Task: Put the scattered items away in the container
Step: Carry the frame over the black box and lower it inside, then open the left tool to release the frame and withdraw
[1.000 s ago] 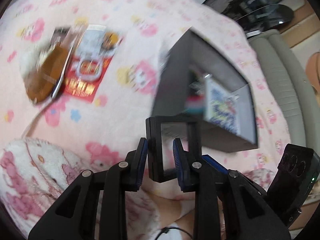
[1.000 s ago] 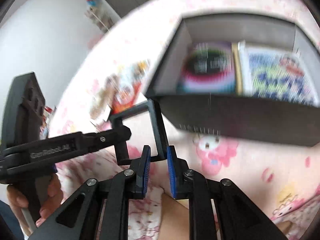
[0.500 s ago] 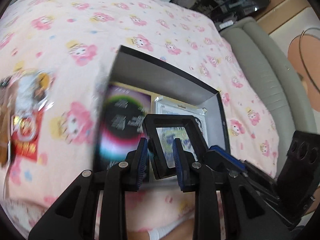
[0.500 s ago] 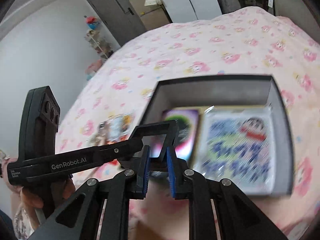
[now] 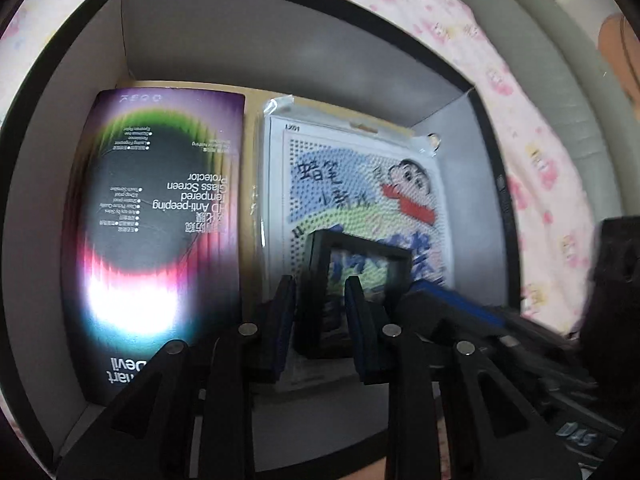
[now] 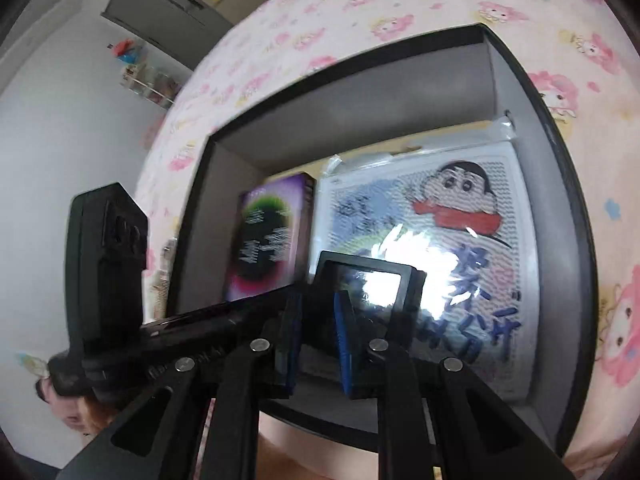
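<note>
A small black frame with a clear window (image 5: 357,257) (image 6: 370,269) hangs low inside the black box (image 5: 280,48) (image 6: 360,104). Both grippers are shut on it. My left gripper (image 5: 318,312) pinches its left edge. My right gripper (image 6: 317,320) pinches its near corner. On the box floor lie a purple screen protector pack (image 5: 160,220) (image 6: 272,236) at the left and a bagged cartoon pegboard (image 5: 360,176) (image 6: 460,216) at the right. The frame hovers over the pegboard's near part. The other scattered items are out of view.
The box sits on a pink cartoon-print bedsheet (image 6: 360,12). A grey padded edge (image 5: 560,80) runs along the bed's right side. A hand (image 6: 68,404) grips the left tool's handle at the lower left. A white wall and a door (image 6: 160,4) lie beyond the bed.
Both grippers have carried the black frame from beside the box to over it and down inside. The box interior now fills both views, and the loose items on the sheet have dropped out of sight.
</note>
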The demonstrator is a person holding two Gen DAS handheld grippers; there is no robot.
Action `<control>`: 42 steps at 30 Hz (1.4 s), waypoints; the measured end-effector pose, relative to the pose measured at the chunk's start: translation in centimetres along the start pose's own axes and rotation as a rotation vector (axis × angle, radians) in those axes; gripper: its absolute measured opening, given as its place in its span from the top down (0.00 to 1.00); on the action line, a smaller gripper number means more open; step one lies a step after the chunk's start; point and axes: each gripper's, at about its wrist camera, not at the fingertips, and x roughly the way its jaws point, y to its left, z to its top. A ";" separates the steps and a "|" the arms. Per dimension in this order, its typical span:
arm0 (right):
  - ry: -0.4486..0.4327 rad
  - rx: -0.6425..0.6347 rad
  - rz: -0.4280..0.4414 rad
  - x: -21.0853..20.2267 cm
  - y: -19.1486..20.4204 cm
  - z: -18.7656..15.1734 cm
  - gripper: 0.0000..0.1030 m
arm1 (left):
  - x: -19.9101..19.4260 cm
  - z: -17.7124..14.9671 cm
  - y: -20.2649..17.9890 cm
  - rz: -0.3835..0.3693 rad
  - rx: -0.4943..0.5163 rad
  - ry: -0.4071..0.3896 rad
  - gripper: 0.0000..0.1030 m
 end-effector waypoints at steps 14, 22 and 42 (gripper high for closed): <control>-0.181 -0.120 -0.322 -2.7 0.0 0.6 0.87 | 0.8 -0.7 -2.2 -0.018 0.009 0.014 0.77; -0.226 -0.039 -0.350 -5.1 -2.4 1.0 0.86 | 1.9 -2.0 -4.1 -0.124 -0.001 0.033 0.76; -0.265 0.045 -0.334 -5.9 -3.5 1.2 0.82 | -0.6 -2.6 -5.6 -0.134 0.055 -0.036 0.63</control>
